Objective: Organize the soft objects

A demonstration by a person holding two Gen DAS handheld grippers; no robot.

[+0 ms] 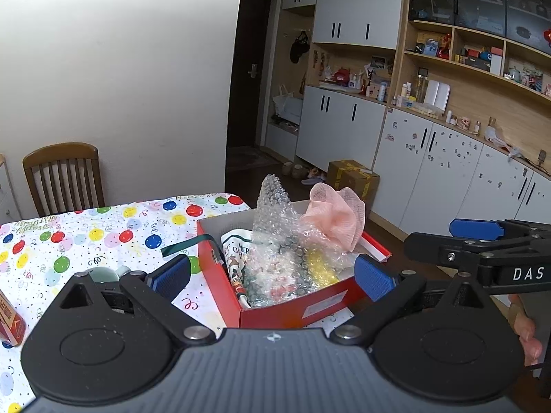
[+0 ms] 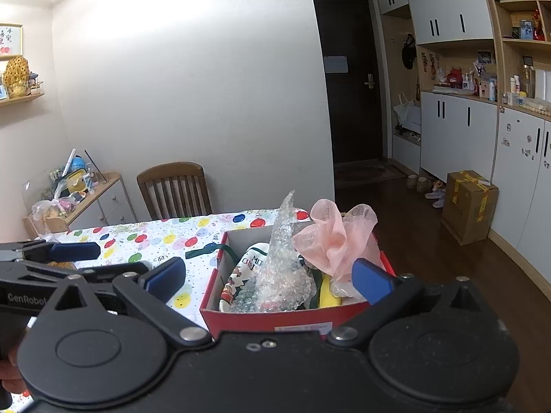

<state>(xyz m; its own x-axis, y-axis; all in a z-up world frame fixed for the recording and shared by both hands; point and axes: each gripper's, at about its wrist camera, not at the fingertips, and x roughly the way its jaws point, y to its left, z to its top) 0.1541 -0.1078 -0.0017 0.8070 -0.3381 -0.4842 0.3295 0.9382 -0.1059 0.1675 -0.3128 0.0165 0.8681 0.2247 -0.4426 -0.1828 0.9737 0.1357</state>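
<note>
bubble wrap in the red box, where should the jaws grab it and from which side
Probably at the tall peak of the bubble wrap, which stands up above the rim of the red box. Come from above with the right gripper, its jaws open, closing across the thin upright tip. That part stands free, while the lower folds lie among the printed cloth and against the pink mesh fabric.
</note>
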